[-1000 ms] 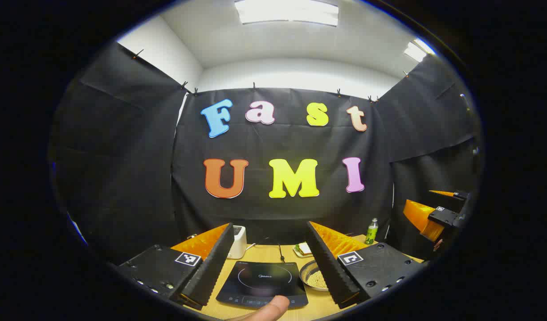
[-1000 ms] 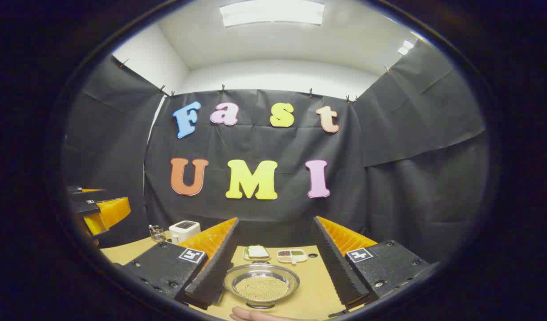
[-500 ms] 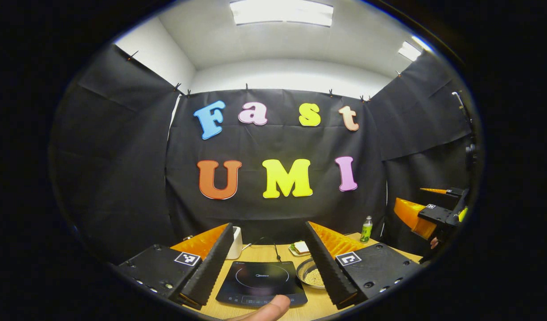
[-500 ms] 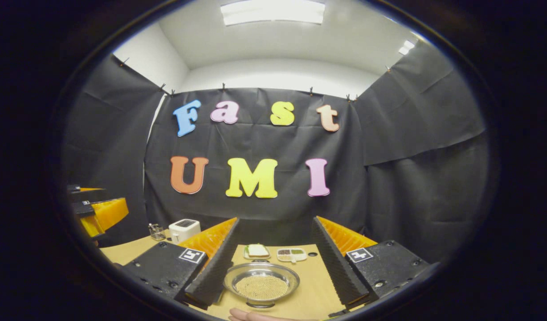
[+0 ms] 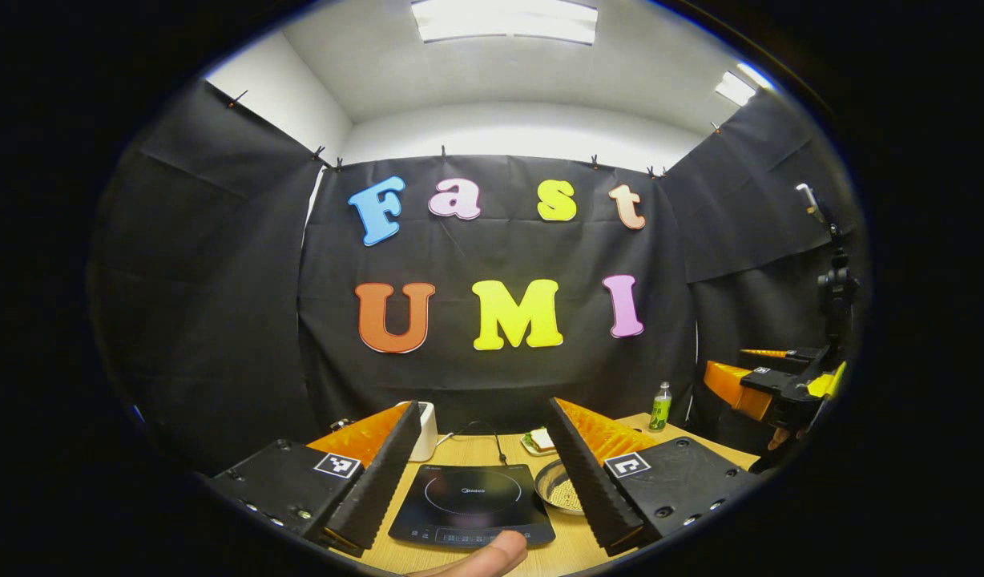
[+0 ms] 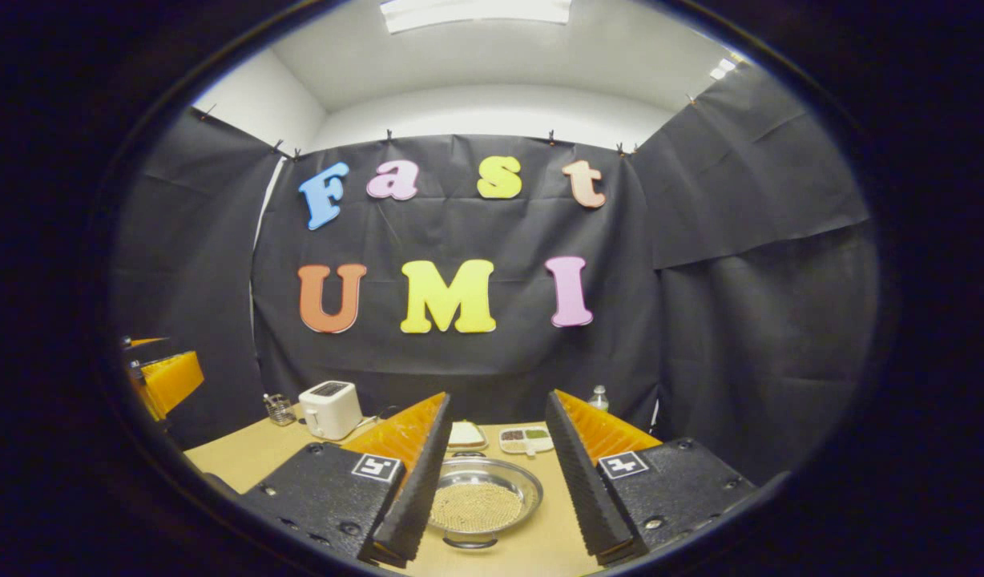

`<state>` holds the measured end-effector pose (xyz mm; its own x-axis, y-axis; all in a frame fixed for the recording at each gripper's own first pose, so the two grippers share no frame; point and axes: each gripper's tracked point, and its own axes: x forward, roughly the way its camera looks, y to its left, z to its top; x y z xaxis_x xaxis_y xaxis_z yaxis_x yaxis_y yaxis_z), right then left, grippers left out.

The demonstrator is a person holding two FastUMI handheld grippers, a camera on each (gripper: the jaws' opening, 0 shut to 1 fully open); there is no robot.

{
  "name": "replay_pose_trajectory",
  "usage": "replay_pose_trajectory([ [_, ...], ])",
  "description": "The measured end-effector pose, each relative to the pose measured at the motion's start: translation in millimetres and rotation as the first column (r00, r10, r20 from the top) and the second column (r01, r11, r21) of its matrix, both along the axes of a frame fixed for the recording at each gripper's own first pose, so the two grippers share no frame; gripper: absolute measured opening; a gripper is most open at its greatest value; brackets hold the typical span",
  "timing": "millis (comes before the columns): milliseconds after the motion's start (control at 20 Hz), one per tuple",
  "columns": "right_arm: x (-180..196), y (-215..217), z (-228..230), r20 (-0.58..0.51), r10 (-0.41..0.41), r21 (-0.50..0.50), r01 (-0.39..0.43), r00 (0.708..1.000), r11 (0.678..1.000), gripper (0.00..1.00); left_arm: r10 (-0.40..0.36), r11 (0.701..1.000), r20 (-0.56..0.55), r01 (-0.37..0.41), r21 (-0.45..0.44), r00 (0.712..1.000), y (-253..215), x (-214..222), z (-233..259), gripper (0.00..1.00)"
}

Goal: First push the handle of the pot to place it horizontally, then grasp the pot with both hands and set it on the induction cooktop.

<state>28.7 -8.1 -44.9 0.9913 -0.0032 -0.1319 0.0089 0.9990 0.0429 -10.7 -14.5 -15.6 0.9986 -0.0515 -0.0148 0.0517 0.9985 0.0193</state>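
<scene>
Right gripper view is showing the right gripper (image 6: 492, 469), wide open and empty, hovering above the steel pot (image 6: 481, 500) at the table's near edge, where a hasty handle push risks sliding it off.

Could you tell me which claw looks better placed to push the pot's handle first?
Probably the right claw: the pot lies directly between its open fingers, handle nearest. The left claw faces the induction cooktop instead.
</scene>
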Motion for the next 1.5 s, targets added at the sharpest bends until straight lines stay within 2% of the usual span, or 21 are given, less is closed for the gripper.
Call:
replay_pose_trajectory([
  [150,11,10,-24,-0.068,0.024,-0.013,-0.025,0.997,1.0,0.67,0.012,1.0,0.002,-0.012,-0.009,1.0,6,-3,-1,0.94],
  [300,22,31,-51,-0.152,0.076,-0.019,-0.08,0.986,0.997,0.5,0.016,1.0,0.01,-0.016,-0.013,1.0,11,-6,-4,0.94],
  [400,27,40,-70,-0.21,0.097,-0.011,-0.101,0.973,0.995,0.27,0.031,0.999,0.015,-0.031,-0.013,0.999,20,-8,-4,0.95],
  [450,29,45,-79,-0.236,0.101,-0.009,-0.106,0.966,0.994,0.22,0.037,0.999,0.017,-0.037,-0.013,0.999,24,-8,-4,0.95],
  [550,34,51,-97,-0.292,0.105,0.005,-0.108,0.951,0.994,0.07,0.047,0.999,0.015,-0.047,-0.022,0.999,32,-9,-8,0.94],
  [650,39,62,-119,-0.347,0.117,0.008,-0.121,0.931,0.993,0.01,0.057,0.998,0.016,-0.057,-0.031,0.998,37,-10,-9,0.94],
  [750,42,70,-145,-0.414,0.129,0.019,-0.133,0.901,0.991,0.04,0.068,0.997,0.013,-0.068,-0.028,0.998,45,-9,-14,0.95],
  [850,42,80,-178,-0.496,0.155,0.051,-0.149,0.855,0.987,0.04,0.079,0.997,0.007,-0.079,-0.022,0.997,50,-9,-20,0.95],
  [900,41,86,-194,-0.538,0.178,0.08,-0.16,0.824,0.984,0.01,0.081,0.996,0.0,-0.081,-0.021,0.997,50,-8,-23,0.95],
  [1050,32,103,-241,-0.649,0.242,0.146,-0.194,0.721,0.97,0.04,0.089,0.996,-0.016,-0.089,-0.027,0.996,56,-5,-31,0.95],
  [1100,28,106,-255,-0.677,0.253,0.16,-0.197,0.692,0.967,0.01,0.091,0.995,-0.019,-0.091,-0.03,0.996,58,-6,-32,0.95],
  [1150,25,108,-266,-0.698,0.261,0.169,-0.201,0.667,0.965,0.04,0.093,0.995,-0.022,-0.094,-0.03,0.995,61,-6,-34,0.95],
  [1300,11,113,-292,-0.739,0.279,0.195,-0.201,0.613,0.96,0.04,0.097,0.995,-0.019,-0.097,-0.032,0.995,65,-8,-33,0.95],
  [1350,8,115,-298,-0.746,0.287,0.201,-0.207,0.6,0.957,0.01,0.098,0.995,-0.019,-0.099,-0.035,0.995,66,-8,-33,0.95],
  [1500,3,118,-312,-0.761,0.296,0.201,-0.223,0.578,0.954,0.04,0.093,0.995,-0.019,-0.094,-0.041,0.995,66,-11,-32,0.95],
])
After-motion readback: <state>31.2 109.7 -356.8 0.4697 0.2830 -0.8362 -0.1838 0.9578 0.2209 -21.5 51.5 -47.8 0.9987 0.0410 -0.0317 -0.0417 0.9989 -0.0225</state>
